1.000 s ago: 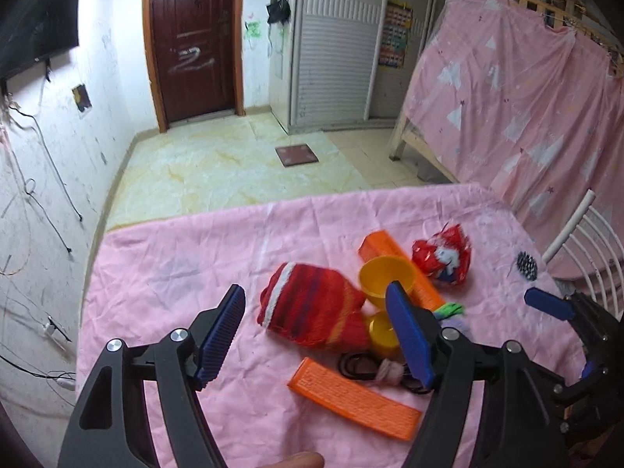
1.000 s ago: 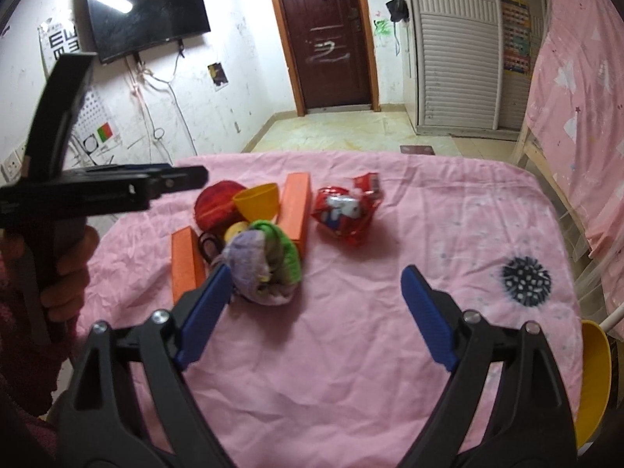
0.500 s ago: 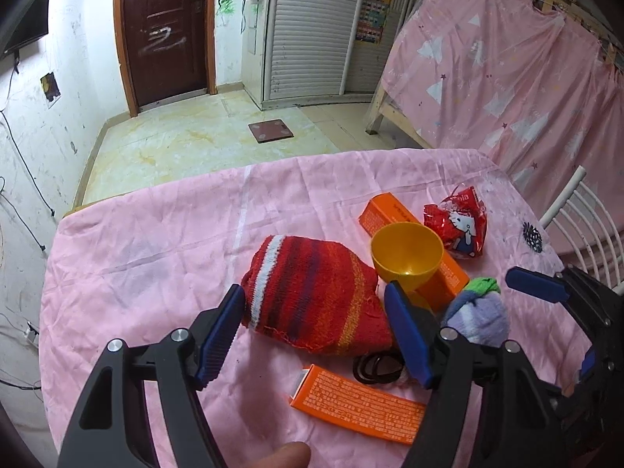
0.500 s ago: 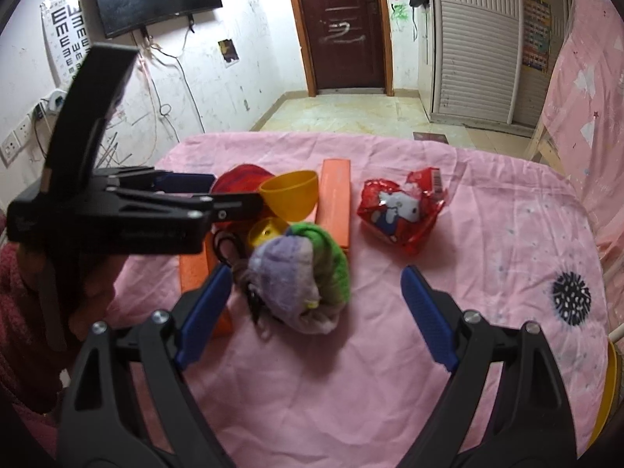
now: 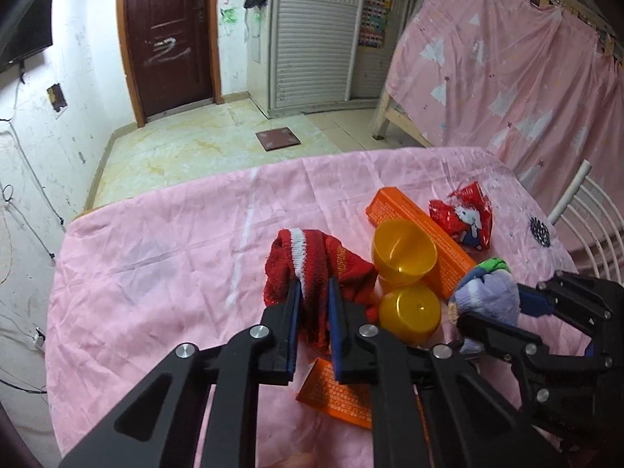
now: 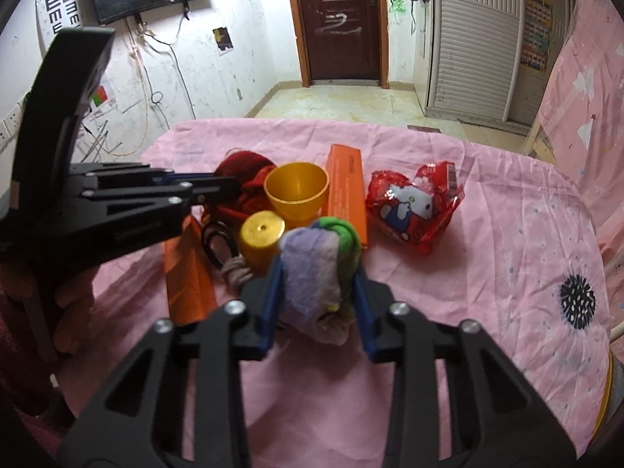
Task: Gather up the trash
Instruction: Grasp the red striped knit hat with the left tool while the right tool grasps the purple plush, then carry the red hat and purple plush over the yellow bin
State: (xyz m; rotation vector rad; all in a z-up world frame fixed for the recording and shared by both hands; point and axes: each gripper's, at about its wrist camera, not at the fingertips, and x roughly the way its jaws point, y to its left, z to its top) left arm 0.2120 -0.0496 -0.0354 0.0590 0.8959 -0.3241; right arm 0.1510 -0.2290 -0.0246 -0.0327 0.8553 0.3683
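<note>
My left gripper (image 5: 314, 292) is shut on a red knitted cloth (image 5: 312, 261) with a white stripe and lifts part of it off the pink tablecloth (image 5: 156, 265). My right gripper (image 6: 316, 273) is shut on a purple and green sock bundle (image 6: 312, 269); the bundle also shows in the left wrist view (image 5: 487, 292). A red Hello Kitty wrapper (image 6: 413, 202) lies to the right, also in the left wrist view (image 5: 464, 218). The left gripper shows at the left of the right wrist view (image 6: 218, 187).
Two yellow cups (image 5: 403, 249) (image 5: 409, 308), one upright and one upside down, stand between the grippers. A long orange box (image 5: 421, 230) lies behind them, a flat orange box (image 5: 335, 394) and a black cord (image 6: 214, 241) in front. A white chair (image 5: 592, 226) stands at the right.
Both grippers moved forward and closed. The left one took hold of the red cloth and bunched it up. The right one took hold of the sock bundle.
</note>
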